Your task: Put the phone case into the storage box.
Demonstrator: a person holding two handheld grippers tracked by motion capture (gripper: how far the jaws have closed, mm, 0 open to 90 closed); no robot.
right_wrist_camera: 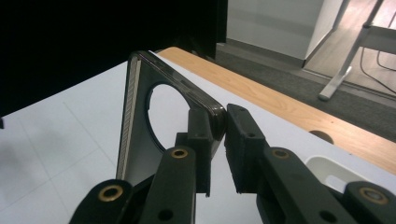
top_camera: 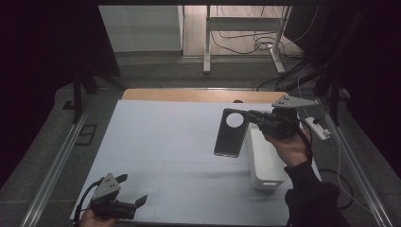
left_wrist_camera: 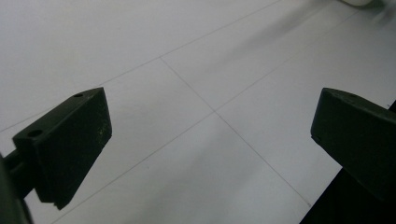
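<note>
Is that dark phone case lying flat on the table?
No, the phone case hangs above the table, clamped at its edge by the right tool.

Dim overall, dark edges (brightest on the far floor); soft, slightly blurred gripper views.
</note>
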